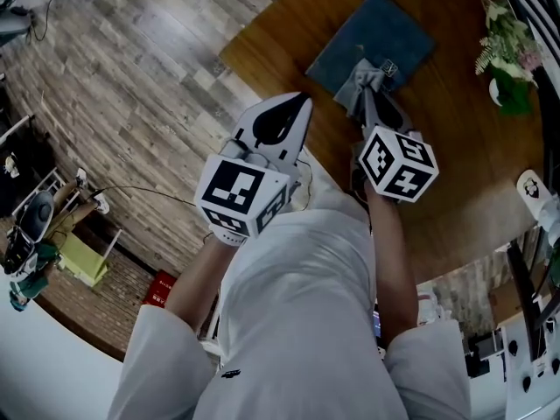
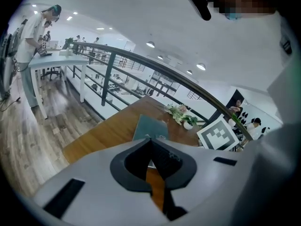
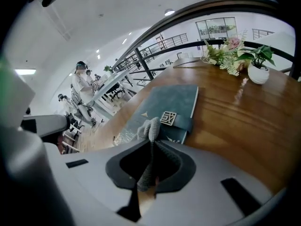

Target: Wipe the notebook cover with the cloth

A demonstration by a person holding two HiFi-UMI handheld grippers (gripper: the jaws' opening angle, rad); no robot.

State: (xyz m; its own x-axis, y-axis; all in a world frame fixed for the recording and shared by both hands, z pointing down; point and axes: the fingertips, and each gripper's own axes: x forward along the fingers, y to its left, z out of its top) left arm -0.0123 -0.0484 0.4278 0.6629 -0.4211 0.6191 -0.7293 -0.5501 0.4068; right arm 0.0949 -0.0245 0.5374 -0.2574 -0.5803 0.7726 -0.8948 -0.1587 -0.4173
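round wooden table [image 1: 455, 173] over grey plank floor [image 1: 131, 77]; open office w/ railing [image 2: 141, 60] and desks behind; potted plant [image 1: 507, 68] near the table's far edge; teal notebook [image 1: 372, 38] lies flat on the table, strap side toward the person; right gripper [image 1: 369, 101] has its jaws pinched tight on the grey cloth [image 1: 360, 81], cloth bunched on the notebook's near edge by the clasp; left gripper [image 1: 302, 101] hangs off to the side, jaws closed tip to tip w/ nothing in them.
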